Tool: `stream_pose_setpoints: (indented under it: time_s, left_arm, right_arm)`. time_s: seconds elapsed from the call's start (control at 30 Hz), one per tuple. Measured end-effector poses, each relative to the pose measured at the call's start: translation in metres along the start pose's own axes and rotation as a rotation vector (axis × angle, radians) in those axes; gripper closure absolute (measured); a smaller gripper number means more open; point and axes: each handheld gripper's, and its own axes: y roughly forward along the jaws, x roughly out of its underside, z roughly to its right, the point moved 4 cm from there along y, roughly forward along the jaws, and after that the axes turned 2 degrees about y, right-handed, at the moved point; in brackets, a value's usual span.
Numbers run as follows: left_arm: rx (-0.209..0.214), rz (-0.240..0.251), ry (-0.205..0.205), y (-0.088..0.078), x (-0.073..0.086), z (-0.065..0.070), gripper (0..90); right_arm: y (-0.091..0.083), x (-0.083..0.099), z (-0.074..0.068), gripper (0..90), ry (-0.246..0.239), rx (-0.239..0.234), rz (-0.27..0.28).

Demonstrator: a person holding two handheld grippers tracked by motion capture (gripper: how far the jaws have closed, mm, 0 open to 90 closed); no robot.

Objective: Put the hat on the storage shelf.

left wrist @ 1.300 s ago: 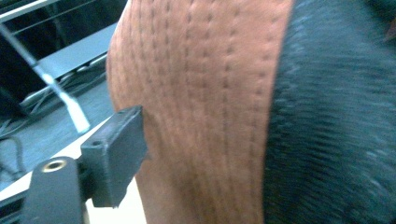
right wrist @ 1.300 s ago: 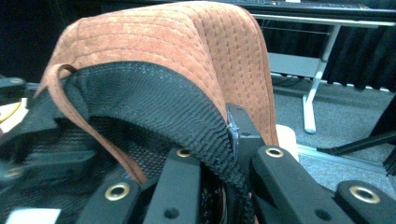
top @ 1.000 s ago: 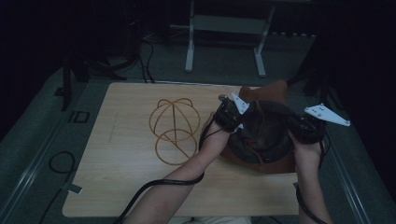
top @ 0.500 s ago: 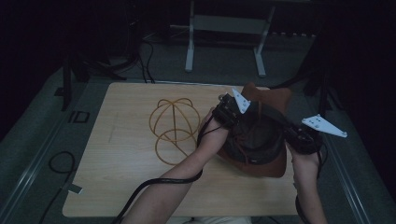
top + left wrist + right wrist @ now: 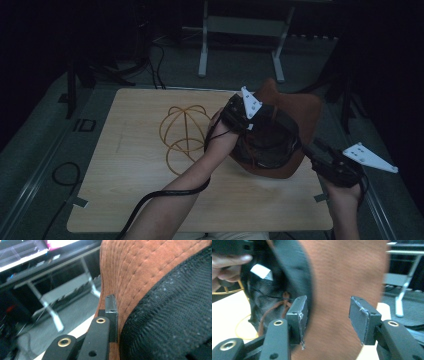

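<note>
Left gripper (image 5: 239, 111) clamped on brim of rust-brown hat (image 5: 295, 112), lifting it off table (image 5: 125, 190) with black mesh lining (image 5: 265, 142) turned upward, probably to open crown for wire hat stand (image 5: 184, 137) just beside. Right gripper (image 5: 325, 315) jaws just been opening, now parted with brim between, pads clear of cloth; likely letting go to regrip. Second left jaw buried behind brim in left gripper view. Far rim, crown top unreadable in dim high view.
</note>
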Motion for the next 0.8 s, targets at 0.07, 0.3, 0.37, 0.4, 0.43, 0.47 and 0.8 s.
stream_pose_setpoints:
  time_s: [0.07, 0.3, 0.37, 0.4, 0.43, 0.47, 0.8]
  left_arm:
    - [0.033, 0.023, -0.012, -0.005, 0.001, 0.000, 87.6]
    - [0.145, 0.112, 0.014, -0.017, 0.004, 0.003, 87.6]
    - [0.170, 0.127, 0.015, -0.018, 0.004, 0.005, 87.5]
    - [0.195, 0.146, 0.010, -0.019, 0.004, 0.006, 87.5]
    - [0.196, 0.153, 0.013, -0.019, 0.004, 0.006, 87.5]
    - [0.222, 0.170, 0.005, -0.019, 0.004, 0.007, 87.5]
    - [0.382, 0.336, -0.041, -0.026, -0.004, 0.013, 87.5]
  right_arm:
    - [-0.008, 0.004, 0.008, 49.8, -0.007, 0.028, 0.004]
    - [-0.021, 0.017, 0.040, 50.5, -0.003, 0.091, -0.019]
    - [-0.024, 0.017, 0.045, 50.3, 0.005, 0.083, -0.011]
    - [-0.025, 0.018, 0.048, 50.3, 0.011, 0.089, -0.003]
    - [-0.026, 0.017, 0.050, 50.5, 0.016, 0.085, 0.004]
    - [-0.027, 0.017, 0.052, 50.5, 0.021, 0.078, 0.009]
    - [-0.027, 0.019, 0.054, 51.8, 0.006, 0.030, 0.000]
